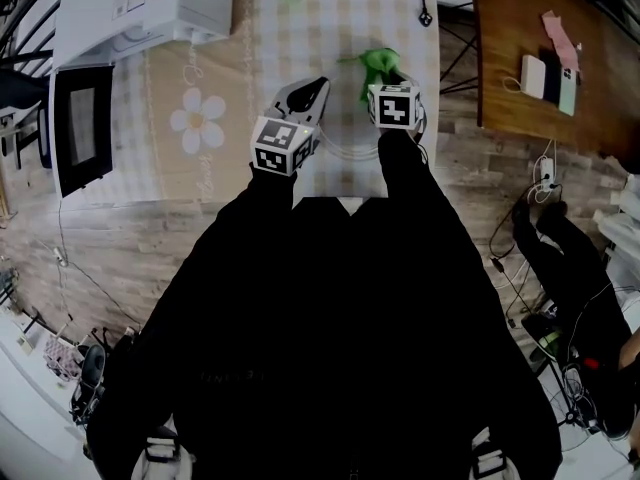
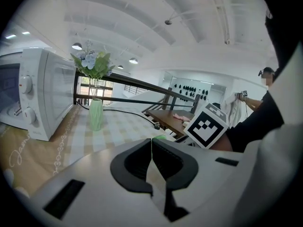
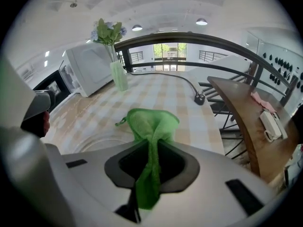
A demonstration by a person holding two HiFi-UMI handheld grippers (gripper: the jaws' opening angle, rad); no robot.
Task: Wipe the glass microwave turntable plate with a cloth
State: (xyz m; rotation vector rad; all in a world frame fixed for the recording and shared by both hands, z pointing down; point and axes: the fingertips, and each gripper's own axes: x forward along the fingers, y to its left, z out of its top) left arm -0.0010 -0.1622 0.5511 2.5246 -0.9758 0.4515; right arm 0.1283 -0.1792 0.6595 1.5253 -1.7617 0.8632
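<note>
My right gripper [image 3: 152, 143] is shut on a green cloth [image 3: 151, 124], which bunches up above the jaws; in the head view the cloth [image 1: 378, 63] sticks out past the right gripper [image 1: 385, 86]. The glass turntable plate [image 3: 94, 143] lies flat on the checked tablecloth, below and left of the cloth, and shows as a faint ring [image 1: 350, 153] between the two grippers. My left gripper [image 2: 151, 143] is shut, with nothing seen between its jaws, and hovers left of the plate [image 1: 312, 93].
A white microwave [image 1: 130, 8] stands at the table's far left with its door [image 1: 80, 128] swung open. A green vase with flowers [image 2: 96, 113] stands at the back. A black cable and plug [image 3: 200, 99] cross the table. A wooden side table [image 1: 520, 28] is on the right.
</note>
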